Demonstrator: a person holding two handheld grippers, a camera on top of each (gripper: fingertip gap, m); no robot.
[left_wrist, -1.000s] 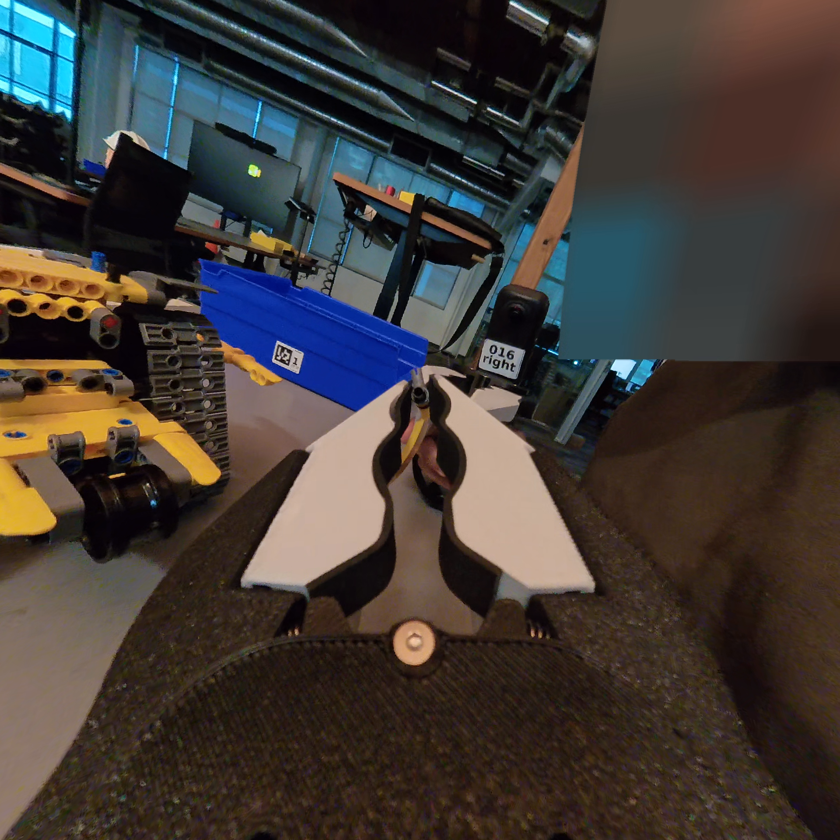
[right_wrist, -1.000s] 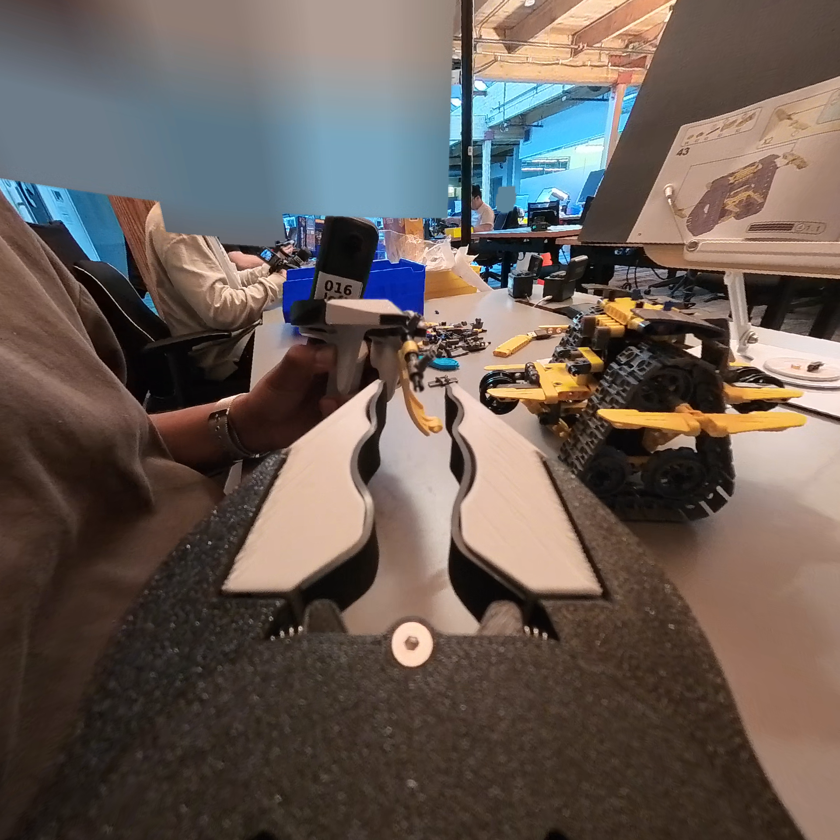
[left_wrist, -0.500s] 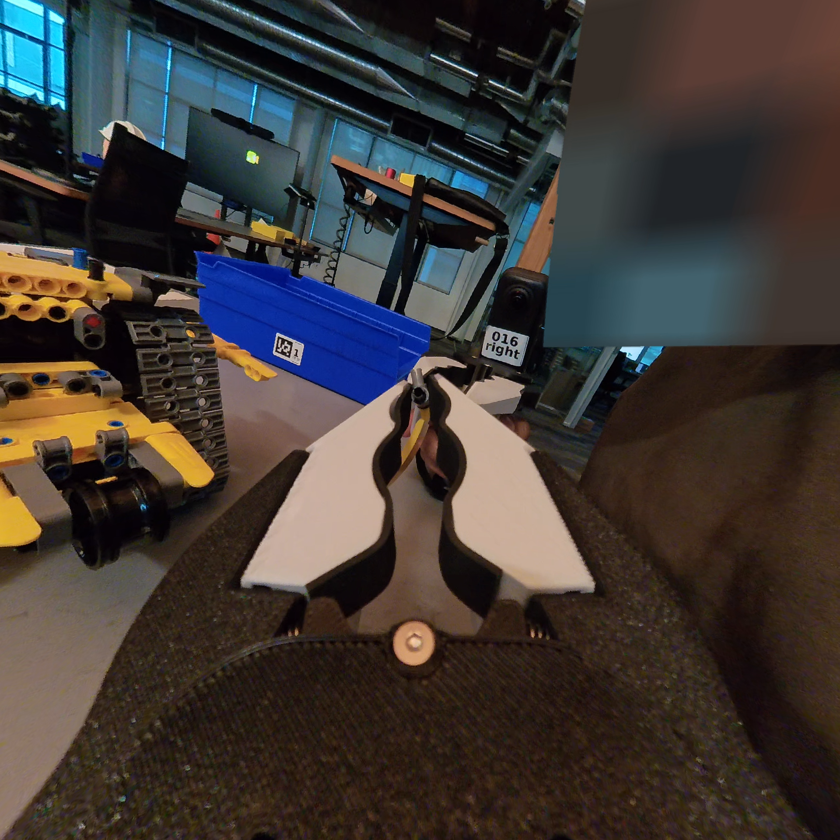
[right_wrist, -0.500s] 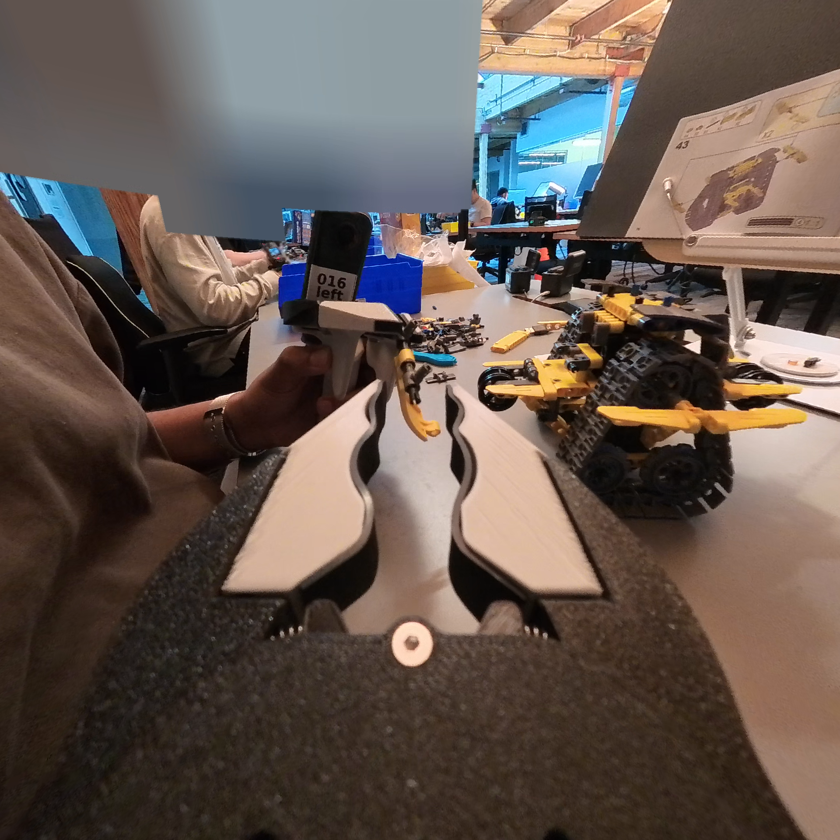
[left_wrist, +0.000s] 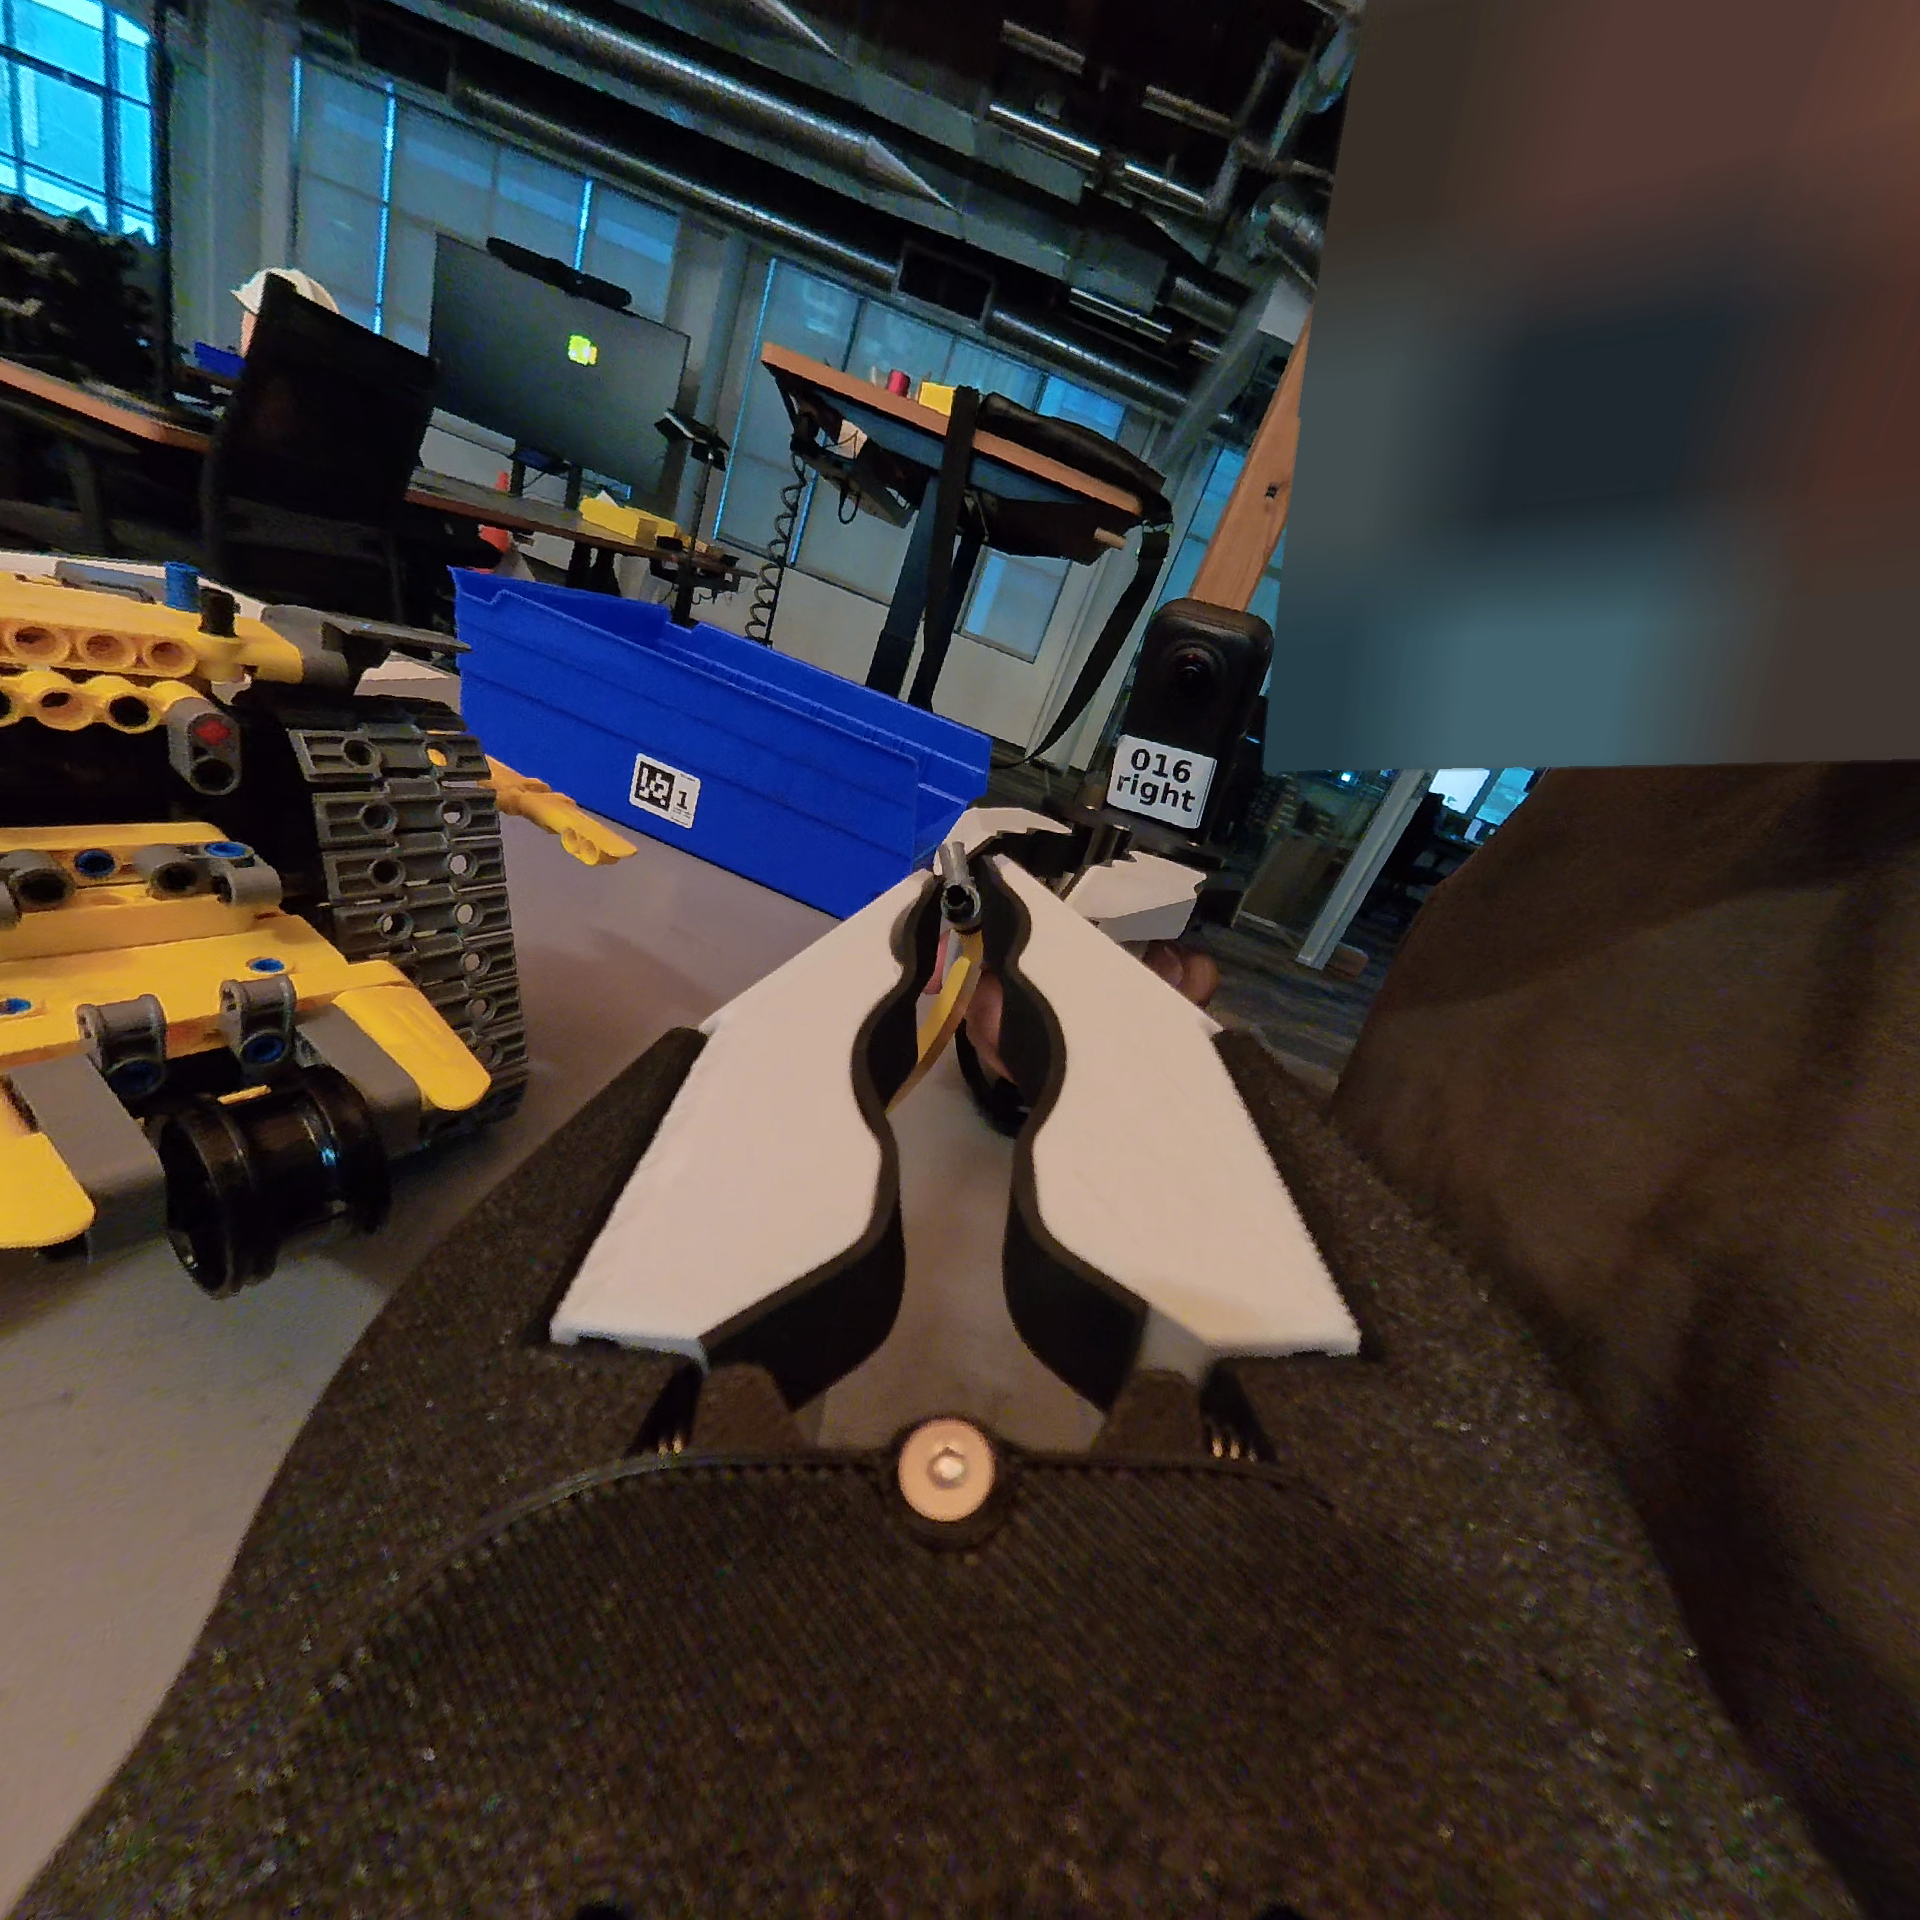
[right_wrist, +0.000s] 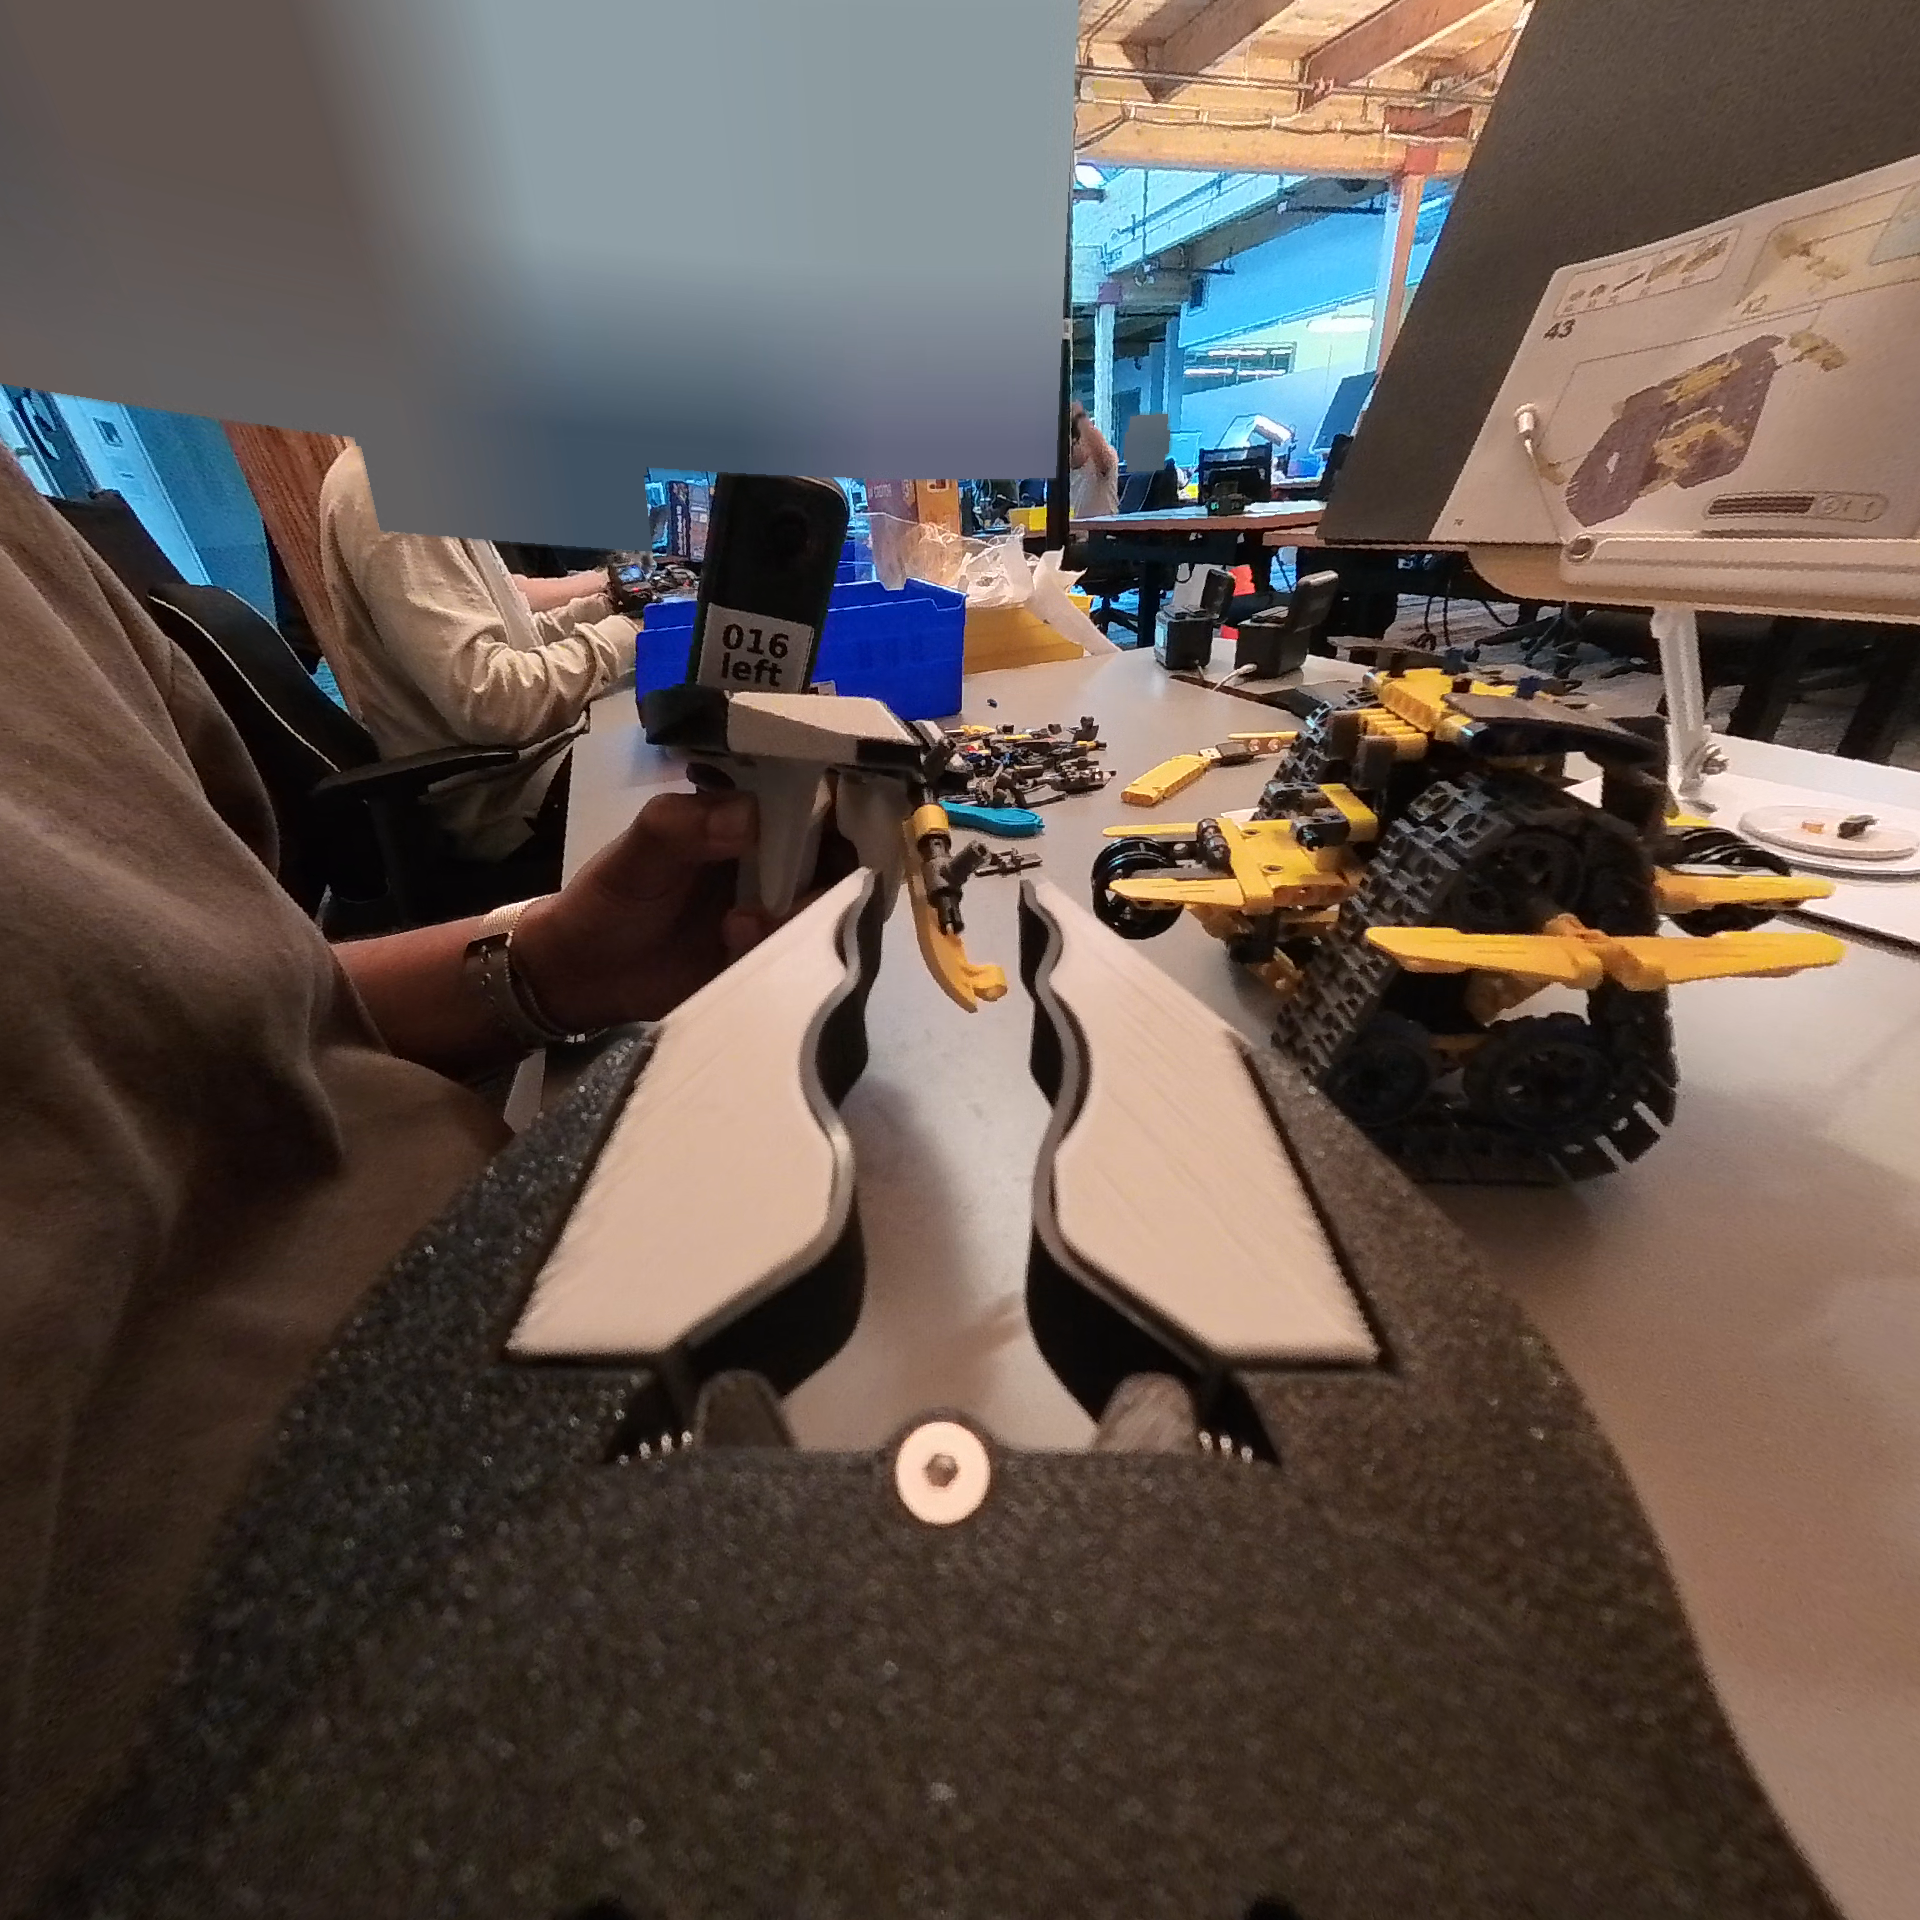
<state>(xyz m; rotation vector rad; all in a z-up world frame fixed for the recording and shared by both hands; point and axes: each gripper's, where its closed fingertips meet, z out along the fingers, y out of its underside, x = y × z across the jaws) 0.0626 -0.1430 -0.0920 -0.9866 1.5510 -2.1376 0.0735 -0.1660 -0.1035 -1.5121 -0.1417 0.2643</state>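
My left gripper is shut on a small yellow curved brick piece with a grey pin at its top. The piece hangs down from the fingertips. In the right wrist view the left gripper holds the same yellow piece above the table, just ahead of my right gripper. My right gripper is open and empty, its fingertips either side of the hanging piece without touching it. A yellow and black tracked brick vehicle stands on the grey table to the right; it also shows at the left in the left wrist view.
A blue bin stands behind on the table. A pile of loose small parts and a blue tool lie farther back. An instruction booklet on a stand is at the right. A seated person is at the left. Left and right tips are no more than a few centimetres apart.
The left gripper with the yellow piece has drifted slightly down and closer to the right gripper's fingertips. The right gripper stays open.
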